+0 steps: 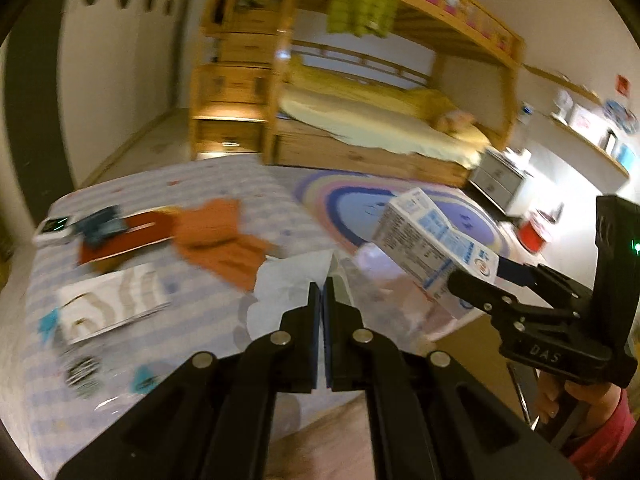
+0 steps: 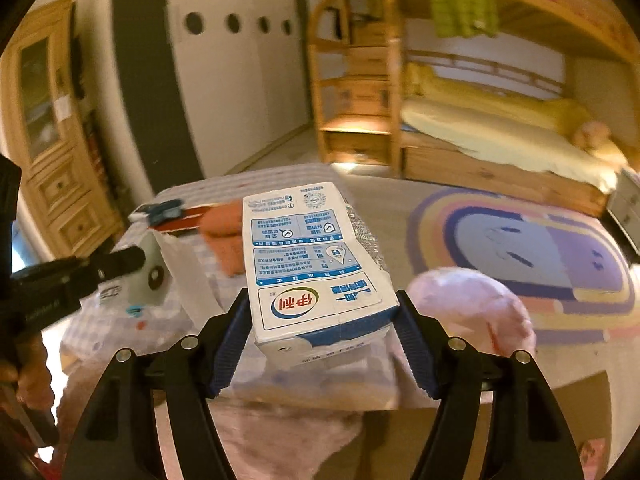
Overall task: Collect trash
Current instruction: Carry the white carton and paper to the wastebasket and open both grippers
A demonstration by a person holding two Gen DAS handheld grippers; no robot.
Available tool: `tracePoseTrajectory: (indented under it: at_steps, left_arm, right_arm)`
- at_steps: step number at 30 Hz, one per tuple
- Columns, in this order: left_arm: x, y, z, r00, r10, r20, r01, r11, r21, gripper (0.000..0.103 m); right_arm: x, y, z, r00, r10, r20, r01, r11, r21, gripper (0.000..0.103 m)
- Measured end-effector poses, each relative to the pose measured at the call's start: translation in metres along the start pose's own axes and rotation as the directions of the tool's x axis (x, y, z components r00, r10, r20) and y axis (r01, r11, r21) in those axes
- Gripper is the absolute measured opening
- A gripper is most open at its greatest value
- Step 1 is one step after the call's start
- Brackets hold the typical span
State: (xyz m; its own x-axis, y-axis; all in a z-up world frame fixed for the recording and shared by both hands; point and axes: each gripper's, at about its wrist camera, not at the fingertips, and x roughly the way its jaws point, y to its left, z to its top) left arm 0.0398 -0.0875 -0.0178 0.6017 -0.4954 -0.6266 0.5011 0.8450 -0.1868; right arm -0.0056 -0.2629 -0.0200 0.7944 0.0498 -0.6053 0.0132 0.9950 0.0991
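Between the right gripper's (image 2: 322,332) two blue ribbed fingers (image 2: 228,336) sits one white-and-blue milk carton (image 2: 316,264), its near end pinched at both sides and its length running straight ahead beyond the fingertips. Its top panel carries a red, green and blue oval logo with the characters 伊利, and blue blocks of small Chinese print too fine to read. From the left wrist view the same carton (image 1: 436,244) juts up and leftward off the right gripper (image 1: 486,280), whose black body is stamped "DAS"; a hand (image 1: 576,396) in a red sleeve grips its handle.

Ahead of the left gripper (image 1: 322,292), its fingers pressed together, a thin sheet of white plastic or paper (image 1: 288,276) is nipped at the very tips; what it belongs to is blurred.

Left of those fingers, on the table (image 1: 224,184) under a pale blue checked cloth, lie one crumpled orange cloth (image 1: 224,236), one red-brown book (image 1: 132,232) with a dark blue object on it, one white booklet (image 1: 112,304) with grey wavy stripes, and a few small teal wrappers (image 1: 48,322); their print is unreadable.

Beyond the fingertips stands a wooden bunk bed (image 1: 384,120) with yellow bedding, a green jacket (image 1: 362,0) hanging from its upper rail, and one round rainbow-ringed rug (image 1: 360,200) on the floor. A red bin (image 1: 532,236) stands far right of the carton.
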Motion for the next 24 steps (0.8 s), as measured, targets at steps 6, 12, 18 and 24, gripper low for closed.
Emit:
tracePoseTrajectory:
  at_steps: [6, 12, 18, 24]
  left_arm:
    - [0.044, -0.055, 0.014, 0.995, -0.098, -0.027, 0.1, 0.991, 0.094, 0.0]
    - [0.093, -0.104, 0.027, 0.984, -0.171, -0.053, 0.178, 0.97, 0.167, 0.0]
    - [0.141, -0.13, 0.032, 0.979, -0.184, -0.092, 0.2, 0.957, 0.208, 0.0]
    - [0.175, -0.132, 0.043, 0.972, -0.199, -0.126, 0.22, 0.959, 0.181, 0.001]
  right_arm:
    - [-0.008, -0.057, -0.004, 0.991, -0.135, 0.015, 0.133, 0.986, 0.098, 0.069]
    - [-0.001, -0.107, -0.014, 0.958, -0.286, -0.013, 0.283, 0.94, 0.191, 0.07]
    - [0.021, -0.148, -0.024, 0.934, -0.347, -0.085, 0.357, 0.9, 0.251, 0.07]
    - [0.045, -0.175, -0.026, 0.924, -0.364, -0.119, 0.382, 0.879, 0.286, 0.07]
